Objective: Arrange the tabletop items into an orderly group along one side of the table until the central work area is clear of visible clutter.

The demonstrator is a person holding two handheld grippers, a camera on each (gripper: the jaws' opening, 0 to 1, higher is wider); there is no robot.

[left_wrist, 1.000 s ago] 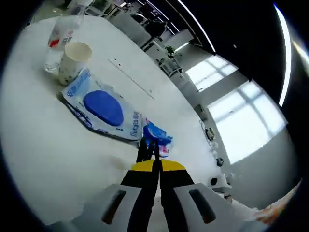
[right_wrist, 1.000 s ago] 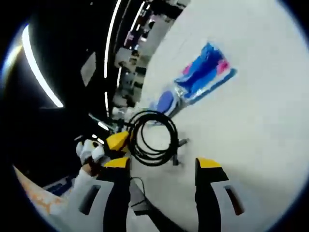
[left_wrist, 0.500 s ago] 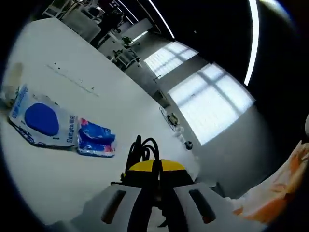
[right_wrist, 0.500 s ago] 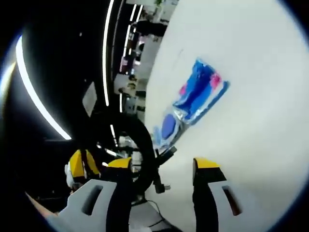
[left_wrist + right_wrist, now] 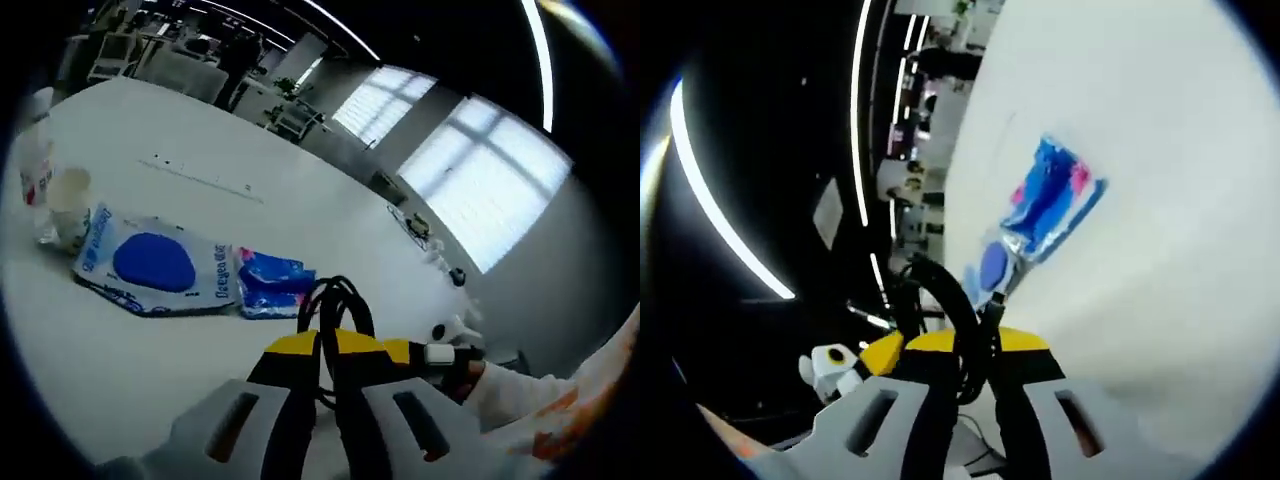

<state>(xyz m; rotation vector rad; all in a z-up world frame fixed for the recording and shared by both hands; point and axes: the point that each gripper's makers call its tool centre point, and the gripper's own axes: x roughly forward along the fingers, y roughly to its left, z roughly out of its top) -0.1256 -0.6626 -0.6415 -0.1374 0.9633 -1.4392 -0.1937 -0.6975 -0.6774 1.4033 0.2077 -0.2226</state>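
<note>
A coil of black cable [image 5: 333, 305] hangs above the white table [image 5: 200, 150], and my left gripper [image 5: 320, 342] is shut on it. In the right gripper view the same cable [image 5: 952, 305] runs between the closed jaws of my right gripper [image 5: 975, 347], which is shut on it too. The right gripper's yellow tip [image 5: 404, 351] sits just right of the left one. On the table lie a white wipes pack with a blue oval [image 5: 150, 266] and a small blue tissue pack [image 5: 270, 287] touching it. The two packs also appear as the tissue pack [image 5: 1048, 205] and the wipes pack [image 5: 992, 266].
A paper cup [image 5: 68, 196] and a clear plastic bottle [image 5: 35, 160] stand at the left end of the row of packs. A gloved hand [image 5: 462, 362] holds the right gripper. Desks and windows stand beyond the table's far edge.
My right gripper has gone from open to shut on the cable coil. The left gripper has kept its hold. Both views have swung; the packs have not moved on the table.
</note>
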